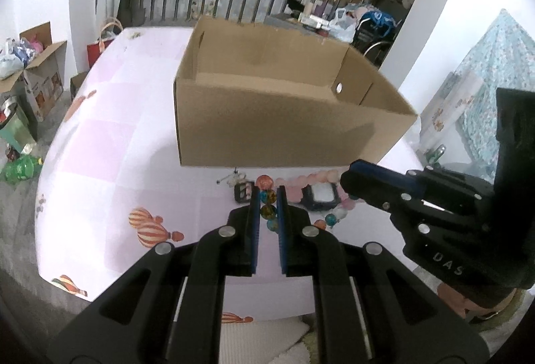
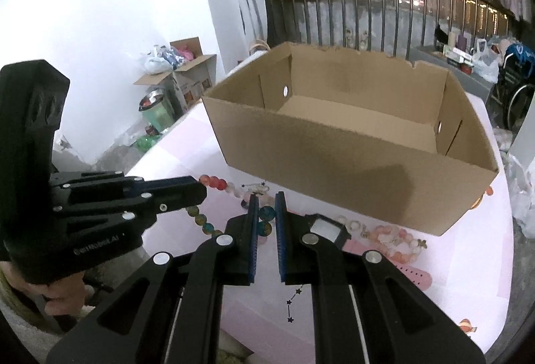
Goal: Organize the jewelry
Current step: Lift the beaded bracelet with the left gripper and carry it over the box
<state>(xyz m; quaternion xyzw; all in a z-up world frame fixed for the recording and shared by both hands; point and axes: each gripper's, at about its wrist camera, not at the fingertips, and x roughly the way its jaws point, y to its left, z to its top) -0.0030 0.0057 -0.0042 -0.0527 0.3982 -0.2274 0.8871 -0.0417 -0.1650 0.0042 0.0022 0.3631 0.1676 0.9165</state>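
I find the bead string clamped at two places: my left gripper is closed on the multicoloured beads near one end, and my right gripper is closed on a teal-and-amber bead further along the same strand. In the right view the string runs from the right jaws leftward and slightly down to the left gripper's tip, so its long axis lies roughly parallel to the box's near wall. Whether the beads between the two grips touch the cloth I cannot tell.

The box stands open-topped just beyond the string, its near wall facing me. Between box and grippers lie a watch with a pink strap, a pink bracelet, and a small clear trinket. The tablecloth left of the box is bare, and its near edge lies just below the grippers.
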